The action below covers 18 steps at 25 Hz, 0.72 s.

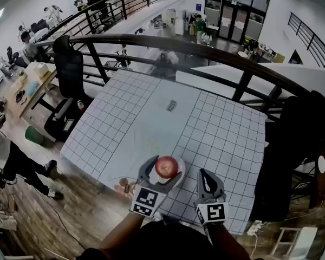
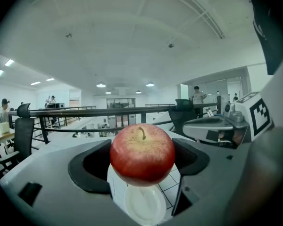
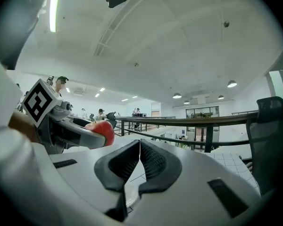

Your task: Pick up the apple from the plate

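A red apple (image 1: 166, 167) (image 2: 142, 153) is clamped between the jaws of my left gripper (image 1: 166, 164) (image 2: 142, 160), which is shut on it. The apple hangs clear above a small white plate (image 2: 144, 204) on the gridded table. My right gripper (image 1: 204, 179) (image 3: 140, 147) is just to the right at the table's near edge, its ribbed pads pressed together with nothing between them. The right gripper view shows the apple (image 3: 103, 131) at its left, in the left gripper. The left gripper view shows the right gripper's body at its right.
The white gridded table (image 1: 151, 118) stretches away from me and carries a small label (image 1: 171, 105) near its middle. A dark railing (image 1: 206, 50) curves behind the table. A black office chair (image 1: 70, 75) stands to the far left on the wooden floor.
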Available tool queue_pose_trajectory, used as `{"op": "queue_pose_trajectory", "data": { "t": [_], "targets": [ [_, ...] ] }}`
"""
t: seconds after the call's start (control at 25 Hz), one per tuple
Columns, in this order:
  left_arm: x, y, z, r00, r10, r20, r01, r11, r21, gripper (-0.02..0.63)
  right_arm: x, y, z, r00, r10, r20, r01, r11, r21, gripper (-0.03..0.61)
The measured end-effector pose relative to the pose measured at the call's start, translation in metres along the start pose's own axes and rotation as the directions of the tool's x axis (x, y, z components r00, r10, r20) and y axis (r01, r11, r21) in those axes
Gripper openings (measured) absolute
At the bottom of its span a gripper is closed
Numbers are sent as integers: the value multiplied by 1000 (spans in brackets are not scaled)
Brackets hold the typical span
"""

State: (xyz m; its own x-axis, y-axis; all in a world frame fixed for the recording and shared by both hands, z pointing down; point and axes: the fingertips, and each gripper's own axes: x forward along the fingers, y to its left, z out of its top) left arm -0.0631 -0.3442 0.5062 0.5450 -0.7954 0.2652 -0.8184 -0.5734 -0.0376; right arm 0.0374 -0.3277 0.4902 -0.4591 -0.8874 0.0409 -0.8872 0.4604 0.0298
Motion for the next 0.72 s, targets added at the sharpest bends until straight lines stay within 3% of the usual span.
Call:
{"op": "queue_pose_trajectory", "data": {
  "t": [0.72],
  "targets": [
    [-15, -13, 14, 998, -43, 43, 44, 999, -2, 411, -12, 5, 22, 999, -14, 48, 18, 997, -80, 23]
  ]
}}
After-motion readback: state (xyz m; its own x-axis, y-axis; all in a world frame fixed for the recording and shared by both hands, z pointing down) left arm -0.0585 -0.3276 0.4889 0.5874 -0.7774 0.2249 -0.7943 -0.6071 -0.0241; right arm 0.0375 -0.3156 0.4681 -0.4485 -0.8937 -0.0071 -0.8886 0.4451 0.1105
